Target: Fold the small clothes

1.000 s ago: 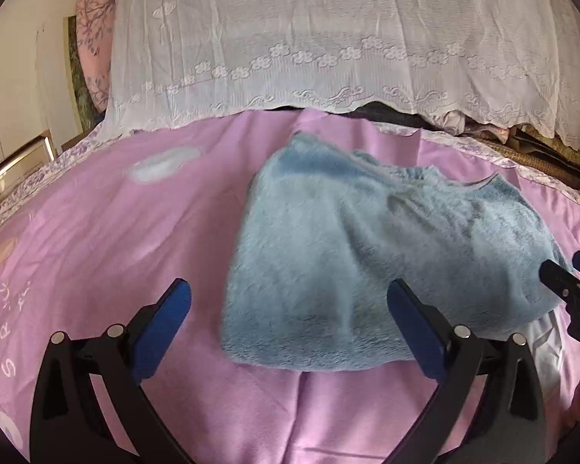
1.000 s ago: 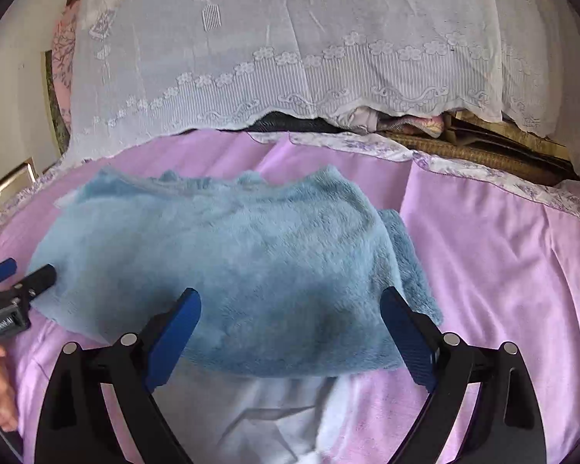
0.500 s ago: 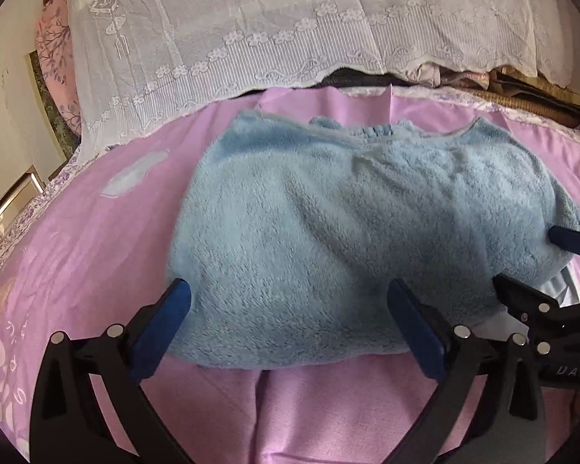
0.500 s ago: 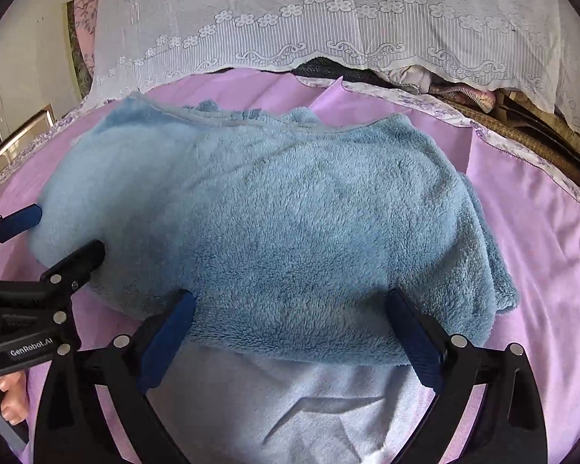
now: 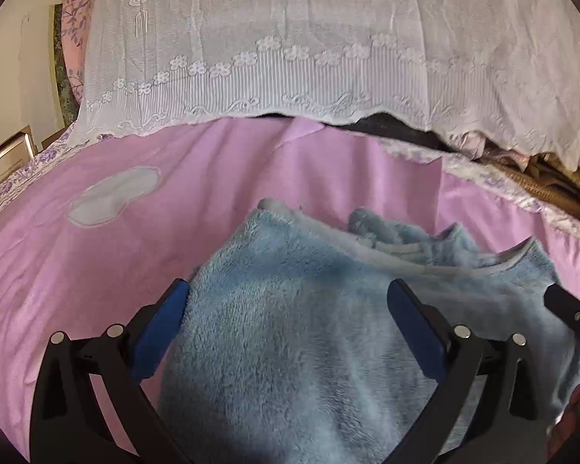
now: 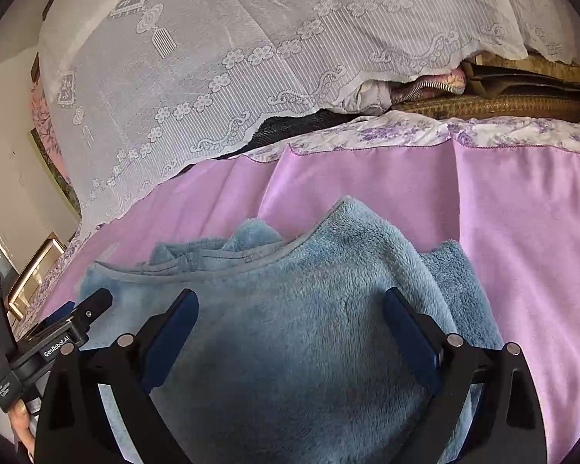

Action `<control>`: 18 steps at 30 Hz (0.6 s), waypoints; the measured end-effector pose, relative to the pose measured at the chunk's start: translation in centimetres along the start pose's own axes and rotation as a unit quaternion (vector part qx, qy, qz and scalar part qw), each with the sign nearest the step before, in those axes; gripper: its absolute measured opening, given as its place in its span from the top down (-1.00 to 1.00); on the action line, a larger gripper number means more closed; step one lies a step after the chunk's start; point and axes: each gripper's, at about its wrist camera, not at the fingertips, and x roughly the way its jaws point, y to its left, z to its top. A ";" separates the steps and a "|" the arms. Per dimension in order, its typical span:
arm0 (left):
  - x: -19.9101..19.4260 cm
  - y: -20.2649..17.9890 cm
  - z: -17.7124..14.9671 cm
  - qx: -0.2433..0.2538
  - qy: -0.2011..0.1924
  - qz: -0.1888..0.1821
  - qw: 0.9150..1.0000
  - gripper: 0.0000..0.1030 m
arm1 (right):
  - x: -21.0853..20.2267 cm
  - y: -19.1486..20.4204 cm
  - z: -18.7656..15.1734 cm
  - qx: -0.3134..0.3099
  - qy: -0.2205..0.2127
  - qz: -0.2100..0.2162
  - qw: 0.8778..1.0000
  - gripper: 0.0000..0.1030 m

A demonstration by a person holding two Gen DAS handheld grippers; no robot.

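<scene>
Bed with a pink sheet (image 5: 251, 178)
A fluffy blue garment (image 5: 290, 328) lies folded on it, with white lace cloth (image 5: 328, 58) at the far edge.

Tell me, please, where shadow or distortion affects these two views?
Left wrist view: fisheye bows the lace cover; shadow darkens the fleece garment between the open left gripper. Right wrist view: same bowing, deeper shadow under the open right gripper.

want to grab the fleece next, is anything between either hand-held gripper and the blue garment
Nothing visible is in the way. The left hand-held gripper and right hand-held gripper both sit open directly over the blue fleece garment, which lies on the pink sheet.
</scene>
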 end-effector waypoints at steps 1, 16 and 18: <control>2.0 0.0 -0.3 0.006 0.040 0.007 0.999 -0.92 | 0.9 -0.3 -0.1 -0.006 0.009 -0.008 1.000 -0.88; -0.8 0.4 -1.9 -0.007 -0.002 0.020 1.000 -0.92 | -0.6 -2.8 -1.3 0.047 -0.031 0.041 0.998 -0.93; -1.6 0.3 -2.3 -0.005 -0.008 0.022 1.000 -0.92 | -1.1 -2.9 -1.5 0.049 -0.039 0.039 0.997 -0.93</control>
